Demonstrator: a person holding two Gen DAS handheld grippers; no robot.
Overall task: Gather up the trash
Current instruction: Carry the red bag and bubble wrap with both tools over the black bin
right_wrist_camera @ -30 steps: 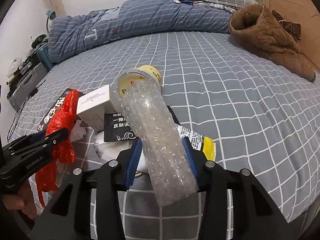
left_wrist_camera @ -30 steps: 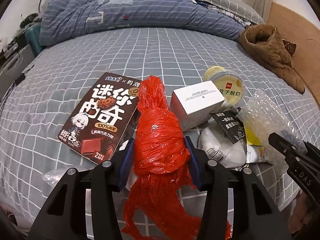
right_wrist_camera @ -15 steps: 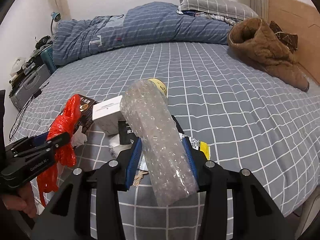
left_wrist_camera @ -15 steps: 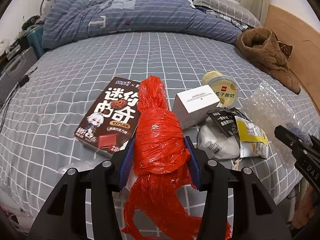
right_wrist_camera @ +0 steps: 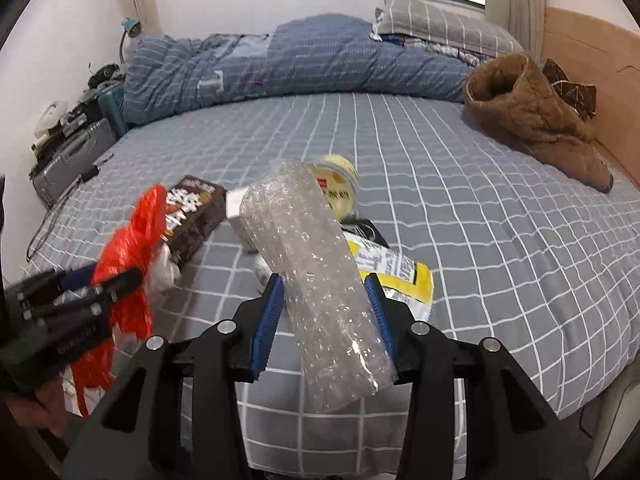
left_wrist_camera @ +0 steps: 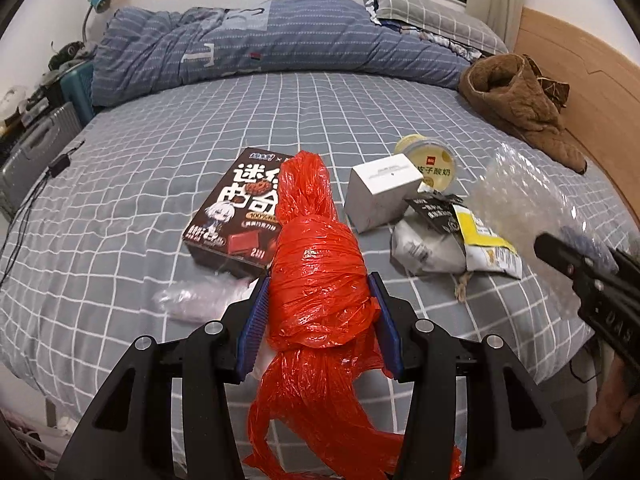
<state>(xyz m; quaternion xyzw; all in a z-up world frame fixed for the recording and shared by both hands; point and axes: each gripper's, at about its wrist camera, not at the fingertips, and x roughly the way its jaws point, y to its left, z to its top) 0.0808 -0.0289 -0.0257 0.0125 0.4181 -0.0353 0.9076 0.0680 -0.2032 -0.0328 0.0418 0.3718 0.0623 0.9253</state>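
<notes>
My left gripper (left_wrist_camera: 318, 322) is shut on a crumpled red plastic bag (left_wrist_camera: 316, 280), held above the near edge of the bed. My right gripper (right_wrist_camera: 324, 320) is shut on a roll of clear bubble wrap (right_wrist_camera: 312, 264); the wrap (left_wrist_camera: 524, 196) also shows at the right of the left wrist view. On the bed lie a brown chocolate box (left_wrist_camera: 236, 216), a white box (left_wrist_camera: 380, 196), a yellow yoghurt cup (left_wrist_camera: 432, 160), a black sachet (left_wrist_camera: 434, 212), a yellow-and-white wrapper (left_wrist_camera: 484, 248) and a clear plastic scrap (left_wrist_camera: 196, 300).
The bed (left_wrist_camera: 280, 120) has a grey checked sheet, a rolled blue duvet (left_wrist_camera: 260, 44) at the far side and a brown fleece garment (left_wrist_camera: 516, 100) at the far right. A suitcase (right_wrist_camera: 68, 160) and clutter stand left of the bed. A hand (right_wrist_camera: 36, 412) holds the other gripper.
Both grippers have pulled back and risen from the bed with the red bag and bubble wrap still held; the trash on the sheet looks farther away and more of the room shows.
</notes>
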